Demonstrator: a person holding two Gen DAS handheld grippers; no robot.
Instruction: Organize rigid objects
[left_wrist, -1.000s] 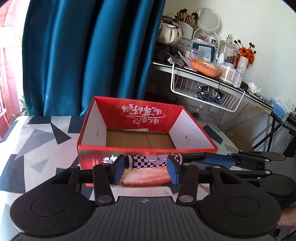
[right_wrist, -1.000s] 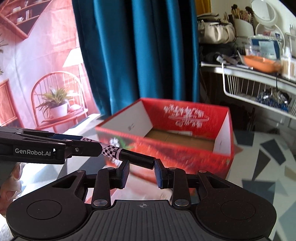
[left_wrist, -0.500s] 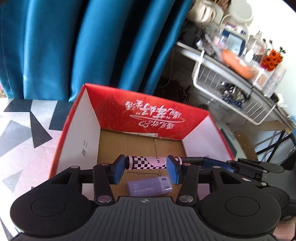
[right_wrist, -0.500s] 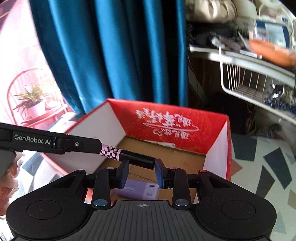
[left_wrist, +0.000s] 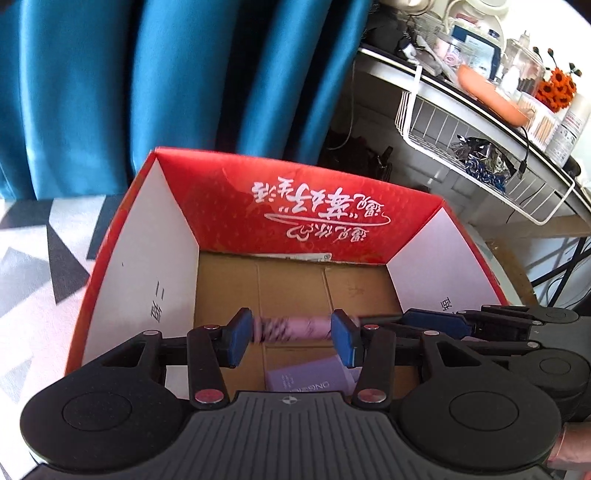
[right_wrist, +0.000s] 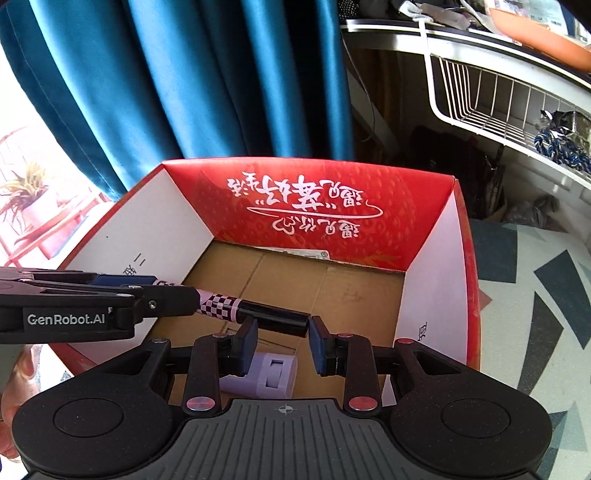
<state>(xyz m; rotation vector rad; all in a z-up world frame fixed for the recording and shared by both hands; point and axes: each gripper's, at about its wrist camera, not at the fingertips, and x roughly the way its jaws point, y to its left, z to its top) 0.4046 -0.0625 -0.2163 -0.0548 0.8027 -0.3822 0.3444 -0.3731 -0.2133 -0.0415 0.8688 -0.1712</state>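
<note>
A slim tube (right_wrist: 255, 314) with a pink checkered body and a black cap hangs level over the open red box (left_wrist: 221, 184), above the middle of its cardboard floor and nearer the front wall than the back. Both grippers carry it. The left gripper (left_wrist: 291, 336) has its fingers closed on the checkered body, and the right gripper (right_wrist: 282, 341) has its fingers closed on the black cap end. A lilac case (right_wrist: 266, 373) lies on the box floor by the front wall, right under the tube.

The tube looks light, stiff and smooth, likely hard plastic, so it should not bend or crush, but its round glossy skin could roll or slide between flat pads. The checkered body gives the longer, surer hold. The cap may pull off if taken alone. Set down, it may roll toward the side wall, and it may land on the case.

The box sits on a bench (right_wrist: 535, 295) with a grey patterned cover.
</note>
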